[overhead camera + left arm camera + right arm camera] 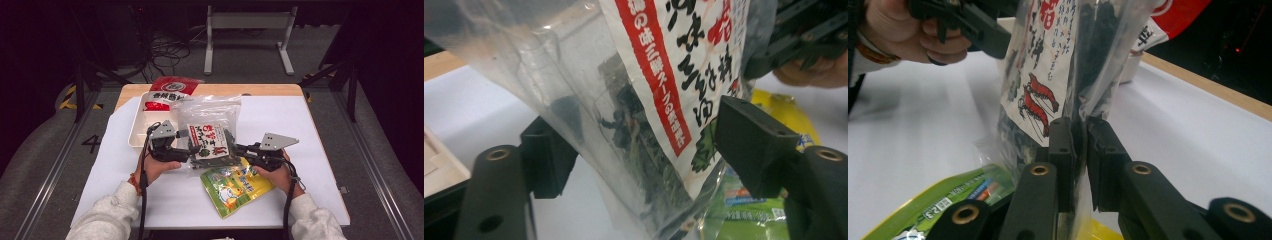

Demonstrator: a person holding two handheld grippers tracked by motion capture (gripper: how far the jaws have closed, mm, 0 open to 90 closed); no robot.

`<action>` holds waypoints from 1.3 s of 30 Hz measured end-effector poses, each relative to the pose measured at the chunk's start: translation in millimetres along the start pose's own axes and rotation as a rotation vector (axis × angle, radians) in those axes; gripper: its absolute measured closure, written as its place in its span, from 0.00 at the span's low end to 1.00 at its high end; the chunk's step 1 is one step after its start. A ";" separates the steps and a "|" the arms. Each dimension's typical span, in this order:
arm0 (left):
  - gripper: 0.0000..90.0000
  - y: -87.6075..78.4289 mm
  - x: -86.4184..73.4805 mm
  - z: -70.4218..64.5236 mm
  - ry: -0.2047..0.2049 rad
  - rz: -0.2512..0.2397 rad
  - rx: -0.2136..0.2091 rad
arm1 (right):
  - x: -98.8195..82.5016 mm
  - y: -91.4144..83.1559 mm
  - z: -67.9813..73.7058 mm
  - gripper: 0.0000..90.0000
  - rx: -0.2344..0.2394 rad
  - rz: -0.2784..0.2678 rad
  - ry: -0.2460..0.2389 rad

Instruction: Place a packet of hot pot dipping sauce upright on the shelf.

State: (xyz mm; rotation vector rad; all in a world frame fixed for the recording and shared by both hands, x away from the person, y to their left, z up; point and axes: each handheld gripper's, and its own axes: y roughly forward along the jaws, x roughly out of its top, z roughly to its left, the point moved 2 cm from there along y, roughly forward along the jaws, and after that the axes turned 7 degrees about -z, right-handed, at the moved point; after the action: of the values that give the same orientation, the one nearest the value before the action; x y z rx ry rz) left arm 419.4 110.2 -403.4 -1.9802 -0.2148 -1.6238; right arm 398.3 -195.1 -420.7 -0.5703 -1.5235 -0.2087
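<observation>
Now, starting at the left of the high view, a white tray [136, 131] sits at the table's [310, 130] far left with a red packet [172, 87] lying across its far end. Just right of it my left hand [155, 167] holds my left gripper [191, 150], pointed inward at the clear seaweed bag [210, 132] that stands upright between my two hands. In the left gripper view the bag [659, 100] hangs between my two black jaws; the right one lies against its printed label and the left one sits behind the clear film, but I cannot tell whether the pads are pressing on it, so I count those jaws as apart around the bag.

Further right, my right gripper [236, 149] meets the bag's lower right edge. The right gripper view settles what the high view cannot: my two jaws stand nearly together, clamped on the thin plastic of the bag [1048, 75], with the shrimp drawing on the label just above the pads [1060, 145]. That view also shows my left hand [908, 35] and its gripper at the bag's other side.

Under the bag and my right hand [280, 175] lies a green and yellow snack packet [232, 187], flat on the white table cover; its green edge shows at the bottom of both gripper views
</observation>
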 end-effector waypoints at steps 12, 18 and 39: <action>0.77 -11.9 1.8 0.3 0.051 -0.072 -0.209 | -0.8 1.3 -4.0 0.90 -0.029 0.017 0.016; 0.66 -2.6 2.3 -8.9 0.077 -0.048 -0.168 | -0.9 4.8 0.0 0.90 -0.014 0.025 0.007; 0.87 -24.6 5.6 -9.5 0.108 -0.137 -0.149 | 7.6 -6.0 4.8 0.47 -0.135 0.043 0.058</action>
State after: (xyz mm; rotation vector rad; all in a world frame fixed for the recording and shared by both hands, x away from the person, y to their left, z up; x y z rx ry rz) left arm 401.4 124.4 -389.2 -2.0177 -0.1969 -1.8778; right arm 391.8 -196.4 -412.2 -0.6970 -1.4468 -0.2943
